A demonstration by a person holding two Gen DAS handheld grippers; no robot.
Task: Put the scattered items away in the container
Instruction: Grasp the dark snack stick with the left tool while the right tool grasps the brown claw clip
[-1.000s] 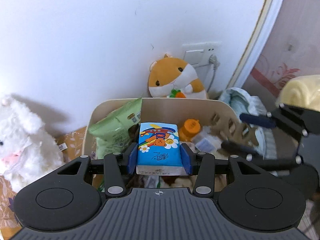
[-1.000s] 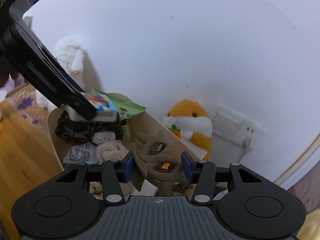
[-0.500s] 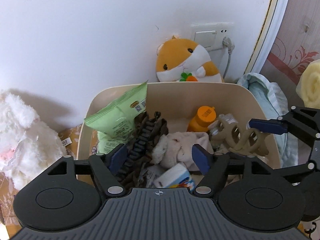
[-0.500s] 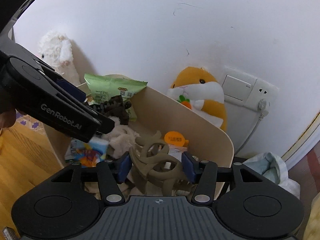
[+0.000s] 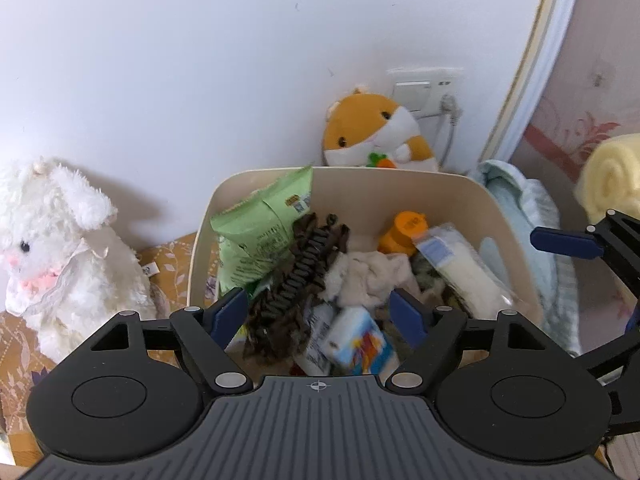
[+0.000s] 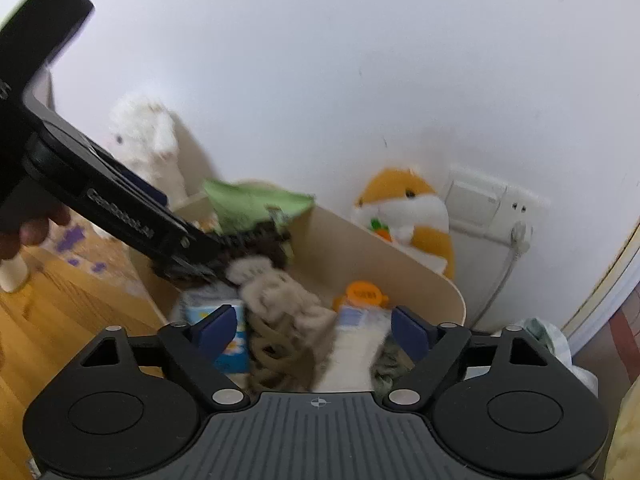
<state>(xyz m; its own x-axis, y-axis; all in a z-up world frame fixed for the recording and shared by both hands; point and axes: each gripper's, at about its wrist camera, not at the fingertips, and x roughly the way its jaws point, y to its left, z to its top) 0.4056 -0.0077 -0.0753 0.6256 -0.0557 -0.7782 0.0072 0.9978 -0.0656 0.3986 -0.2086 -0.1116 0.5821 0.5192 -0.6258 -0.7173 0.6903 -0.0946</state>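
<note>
- My left gripper (image 5: 318,314) hung over the near side of the bin (image 5: 508,232), its jaws opening, nothing pressed between the pads.
- The tissue pack (image 5: 358,340) lay loose in the bin just below those jaws, tilted, its long axis running from near right toward far left in the left view, blurred.
- My right gripper (image 6: 312,328) was also over the bin, jaws opening and gripping nothing; the beige hair claw (image 6: 276,344) lay under them among the clutter, too blurred for me to tell which way it pointed.
- The dark comb clip (image 5: 300,280) lay lengthwise from the near edge toward the far wall, leaning on the green pouch (image 5: 260,232).
- That pouch stood on end against the far left corner, its top above the rim.
- The orange cap (image 5: 404,228) sat by the far wall, and a clear packet (image 5: 464,272) stretched from it toward the near right.
- A beige cloth (image 5: 372,280) was bunched in the middle of the bin.
- Outside, a hamster toy (image 5: 376,136) sat behind the bin against the wall, below a socket (image 5: 424,88).
- A white plush (image 5: 60,248) sat to the bin's left.
- In the right view, my left gripper crossed the frame from the upper left, with part of a hand (image 6: 24,232) behind it.
</note>
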